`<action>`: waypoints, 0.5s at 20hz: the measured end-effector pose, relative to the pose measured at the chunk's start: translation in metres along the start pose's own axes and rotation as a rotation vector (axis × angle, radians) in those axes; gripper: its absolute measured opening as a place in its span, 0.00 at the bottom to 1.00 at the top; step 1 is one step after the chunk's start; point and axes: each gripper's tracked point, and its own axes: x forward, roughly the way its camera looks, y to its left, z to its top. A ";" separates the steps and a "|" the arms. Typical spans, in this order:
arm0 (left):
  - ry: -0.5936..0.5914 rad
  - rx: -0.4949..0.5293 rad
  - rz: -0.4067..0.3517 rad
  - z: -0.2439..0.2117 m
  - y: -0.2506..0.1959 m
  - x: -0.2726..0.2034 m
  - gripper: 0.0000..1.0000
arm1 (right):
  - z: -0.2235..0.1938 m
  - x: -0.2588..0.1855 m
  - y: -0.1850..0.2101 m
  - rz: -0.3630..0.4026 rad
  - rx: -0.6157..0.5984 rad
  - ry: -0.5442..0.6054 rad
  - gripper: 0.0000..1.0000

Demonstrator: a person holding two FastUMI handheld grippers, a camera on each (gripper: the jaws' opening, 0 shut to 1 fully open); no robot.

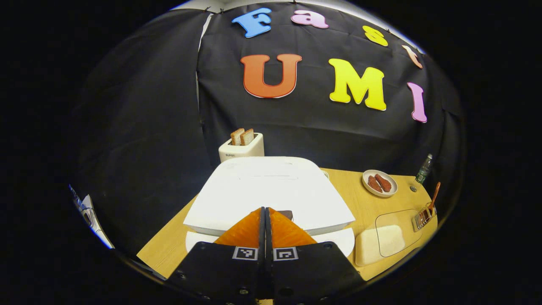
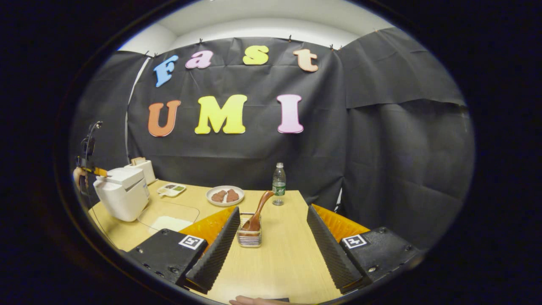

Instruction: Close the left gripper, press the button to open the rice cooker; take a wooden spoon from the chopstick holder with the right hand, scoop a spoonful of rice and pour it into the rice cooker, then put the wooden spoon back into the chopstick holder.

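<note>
The rice cooker (image 1: 271,190), lid down, blocks the table's (image 2: 279,254) left end, with a toaster (image 1: 241,148) close behind it. Bare wood lies open between the right tool's (image 2: 271,237) spread fingers, up to the chopstick holder (image 2: 249,236) near its left finger. A plate (image 2: 225,195) and a bottle (image 2: 278,182) stand farther back, a clear rice container (image 2: 168,217) to the left.

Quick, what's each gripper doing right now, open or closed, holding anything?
Left gripper: closed, holding nothing, its tip at the rice cooker front.
Right gripper: open, holding nothing; the wooden spoon sits in the chopstick holder ahead.
</note>
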 end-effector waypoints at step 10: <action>-0.145 0.009 -0.030 0.023 -0.008 -0.088 0.37 | -0.012 0.034 0.017 0.006 0.022 0.054 1.00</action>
